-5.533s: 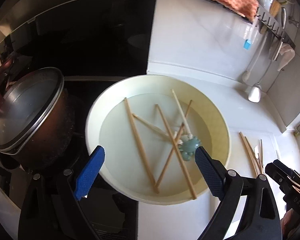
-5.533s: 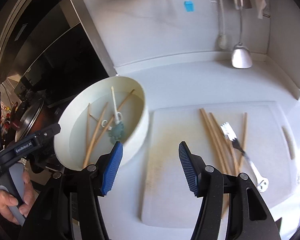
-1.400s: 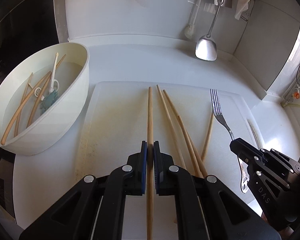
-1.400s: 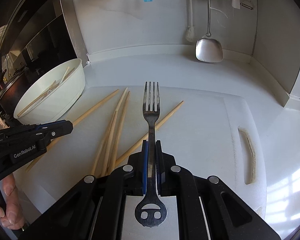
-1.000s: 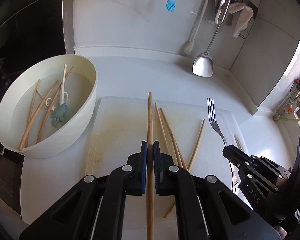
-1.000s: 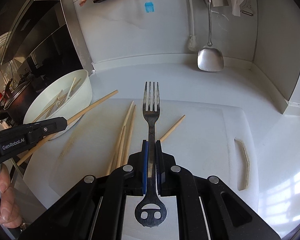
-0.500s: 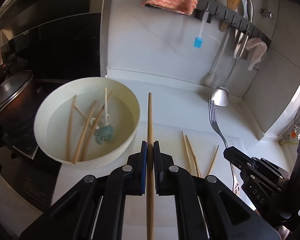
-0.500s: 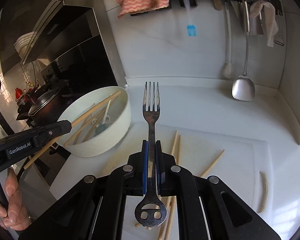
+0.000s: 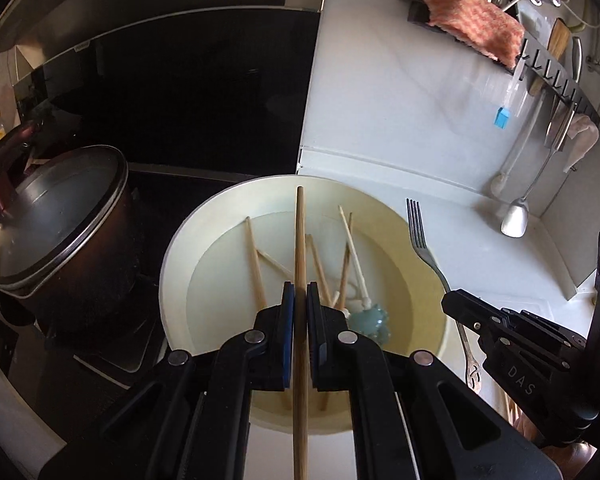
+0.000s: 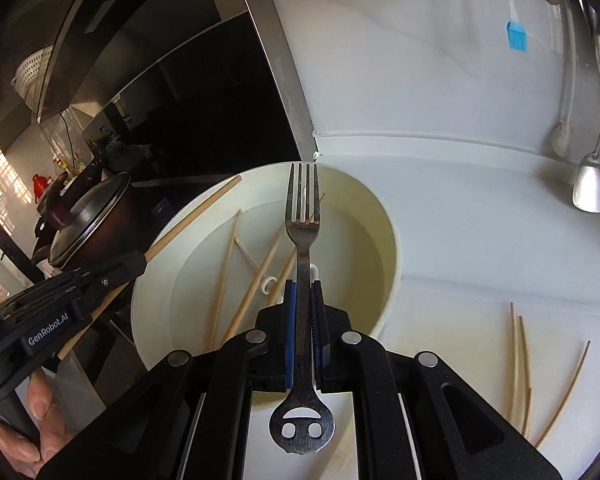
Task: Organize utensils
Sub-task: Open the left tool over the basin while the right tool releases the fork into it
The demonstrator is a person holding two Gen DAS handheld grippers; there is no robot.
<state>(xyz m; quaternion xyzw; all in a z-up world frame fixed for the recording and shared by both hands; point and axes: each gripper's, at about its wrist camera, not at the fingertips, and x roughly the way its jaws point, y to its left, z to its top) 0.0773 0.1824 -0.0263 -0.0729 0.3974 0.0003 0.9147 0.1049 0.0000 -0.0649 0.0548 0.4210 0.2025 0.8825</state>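
bowl (image 9: 172, 264): round, cream-white, on the counter beside the stove; shallow water in the bottom
bowl contents: several loose wooden chopsticks (image 9: 255, 258) lying crossed in the water, plus a white-handled utensil (image 9: 356, 264) with a pale teal knobbly head; exact chopstick count unclear, part hidden by the grippers
pot (image 9: 56, 236): dark, glass lid with metal rim on, reddish handle, sits on the stove just left of the bowl; contents not visible
cutting board (image 10: 480, 304): white, right of the bowl, touching or nearly touching it; three or four thin chopsticks (image 10: 514, 348) lie on it, fanned out
left gripper (image 9: 299, 308): jaws pinched narrow on one chopstick, blue pads pressing both sides
held chopstick (image 9: 299, 240): light wood, straight, runs along the gripper's axis, tip reaching over the far half of the bowl, above the water, not touching the contents
right gripper (image 10: 302, 304): jaws clamped narrow on the fork's handle
fork (image 10: 303, 216): metal, four tines, dull with dark marks near the neck, handle end has a round face-like cutout; tines point forward over the bowl, held in the air above the water
hand (image 10: 40, 432): person's fingers wrapped around the left gripper's grip, low left in the right wrist view
wall rail (image 9: 556, 80): hanging items, including an orange-pink cloth (image 9: 472, 20), a blue brush (image 9: 502, 117) and a metal spatula (image 9: 515, 220)
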